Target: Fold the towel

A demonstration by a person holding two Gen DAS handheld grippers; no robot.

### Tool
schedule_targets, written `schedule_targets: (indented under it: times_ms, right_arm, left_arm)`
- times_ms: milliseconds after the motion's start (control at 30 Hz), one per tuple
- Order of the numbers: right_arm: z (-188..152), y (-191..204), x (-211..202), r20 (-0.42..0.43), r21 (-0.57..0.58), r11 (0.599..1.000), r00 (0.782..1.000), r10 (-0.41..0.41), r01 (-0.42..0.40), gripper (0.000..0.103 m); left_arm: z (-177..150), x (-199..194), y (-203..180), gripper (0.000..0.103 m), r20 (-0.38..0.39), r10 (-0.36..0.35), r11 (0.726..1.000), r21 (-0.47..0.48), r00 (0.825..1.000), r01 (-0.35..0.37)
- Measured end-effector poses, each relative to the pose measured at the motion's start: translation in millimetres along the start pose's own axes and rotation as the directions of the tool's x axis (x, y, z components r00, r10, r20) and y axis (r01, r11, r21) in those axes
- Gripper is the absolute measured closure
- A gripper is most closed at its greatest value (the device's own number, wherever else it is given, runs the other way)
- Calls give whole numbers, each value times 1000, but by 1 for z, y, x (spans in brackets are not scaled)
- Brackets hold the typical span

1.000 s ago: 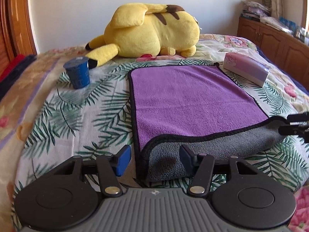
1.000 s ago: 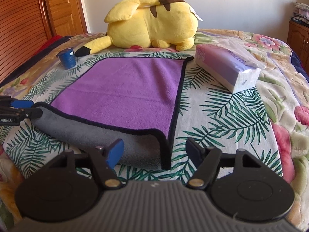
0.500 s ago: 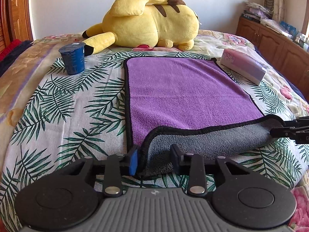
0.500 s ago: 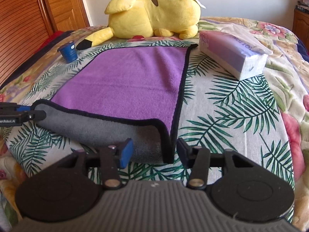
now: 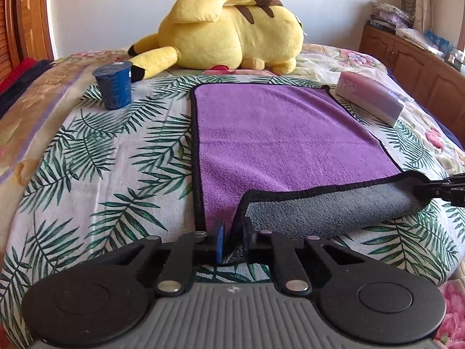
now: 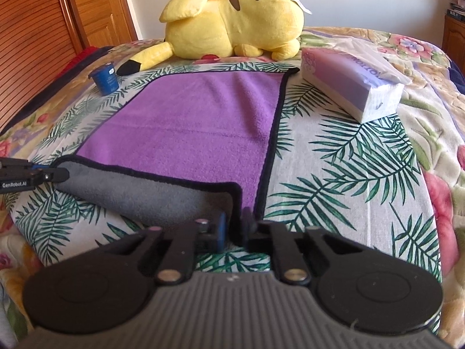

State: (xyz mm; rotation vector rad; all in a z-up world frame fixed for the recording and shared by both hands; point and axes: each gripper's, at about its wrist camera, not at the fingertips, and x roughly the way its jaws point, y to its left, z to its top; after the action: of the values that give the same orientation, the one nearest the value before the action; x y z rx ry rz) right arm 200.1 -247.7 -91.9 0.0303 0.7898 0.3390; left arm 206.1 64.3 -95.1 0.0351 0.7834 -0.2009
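On my left wrist view, a blue cup point(image 5: 114, 85) stands on the palm-leaf bedspread point(image 5: 96, 157) at the far left, just in front of the tail of a yellow plush toy point(image 5: 229, 29) lying across the head of the bed. The towel point(image 5: 279, 142) lies flat in the middle of the bed, purple side up, with its near edge rolled back so the grey underside shows. My left tongs point(image 5: 232, 240) are closed on the towel's near left corner, the black hem pinched between the blue pad and the black one. Further right, my right tongs point(image 6: 234, 226) are likewise clamped on the near right corner, the fabric squeezed between their pads. To the right of the towel, near its far corner, rests a pink-and-lilac tissue pack point(image 6: 348, 80), and a wooden cabinet point(image 5: 412, 58) stands beyond the bed's right side.
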Motion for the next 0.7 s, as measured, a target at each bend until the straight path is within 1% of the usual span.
schedule_targets:
  times_ms: [100,167,467,700]
  right_arm:
    - [1,1,-2,16,-1,1000,1000,-2,2,95]
    - [2,0,-4,30,1,1000,1000,3,-3,98]
    - [10,2,-14,101,-2,1000,995,-2,2,98]
    - [19,0,-18,155,-14,1000,988,2,0,98]
  left_arm:
    - [2,-3,1,103,18,-3,1000,-8,1000,4]
    - [3,-7,0,103,35,-7,1000,-5,999,7]
    - [15,-26,-7,103,136,-10,1000,5,991,9]
    - [23,-32,-11,103,175,-10,1000,17,985,7]
